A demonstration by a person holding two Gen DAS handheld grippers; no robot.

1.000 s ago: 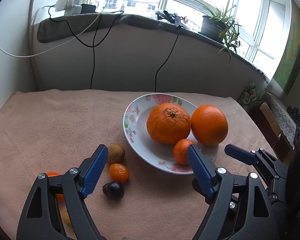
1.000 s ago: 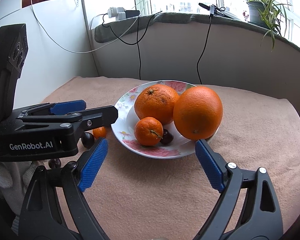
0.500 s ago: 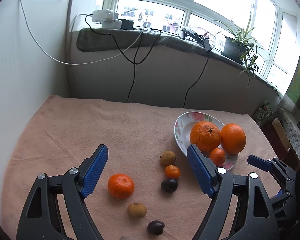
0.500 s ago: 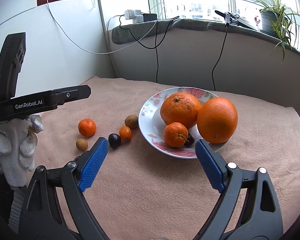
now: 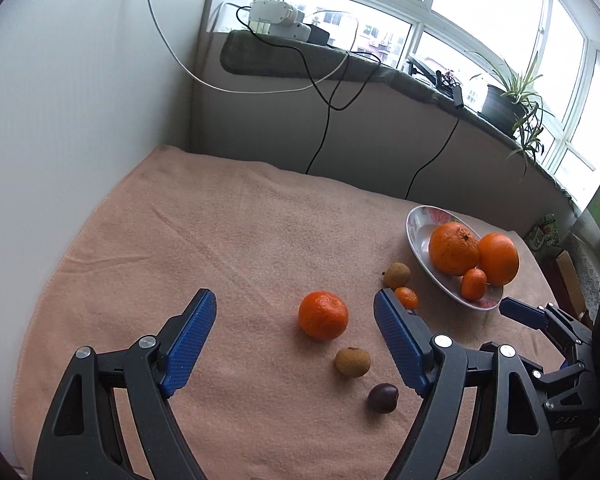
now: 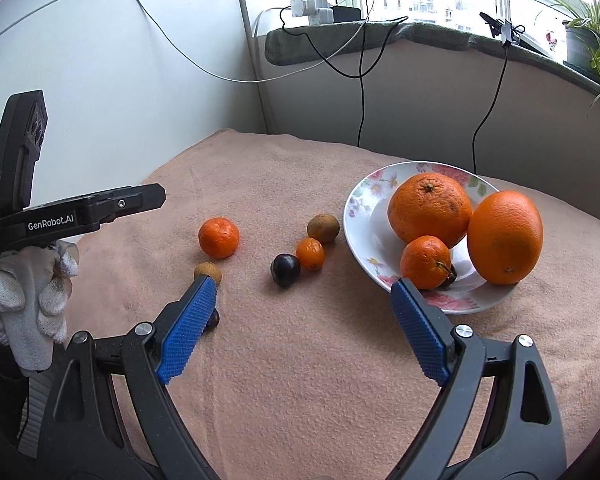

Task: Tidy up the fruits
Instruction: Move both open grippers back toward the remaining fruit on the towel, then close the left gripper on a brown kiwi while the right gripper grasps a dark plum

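A flowered plate (image 6: 366,216) (image 5: 418,228) holds two big oranges (image 6: 430,210) (image 6: 505,236), a small tangerine (image 6: 425,262) and a dark fruit (image 6: 450,279). Loose on the pink cloth lie a tangerine (image 5: 323,315) (image 6: 219,237), a tiny orange (image 6: 310,253) (image 5: 406,297), two brown round fruits (image 5: 352,362) (image 5: 396,275) and dark plums (image 5: 382,398) (image 6: 285,269). My left gripper (image 5: 294,338) is open and empty above the cloth, the tangerine showing between its fingers. My right gripper (image 6: 304,330) is open and empty, in front of the plate.
A white wall stands on the left. A grey ledge (image 5: 340,64) at the back carries power strips and hanging cables. A potted plant (image 5: 508,100) sits on the sill. The person's gloved hand (image 6: 24,292) holds the left gripper.
Both grippers have pulled back and swung left, away from the plate. The loose fruits on the cloth have come into view. Both stay open and empty.
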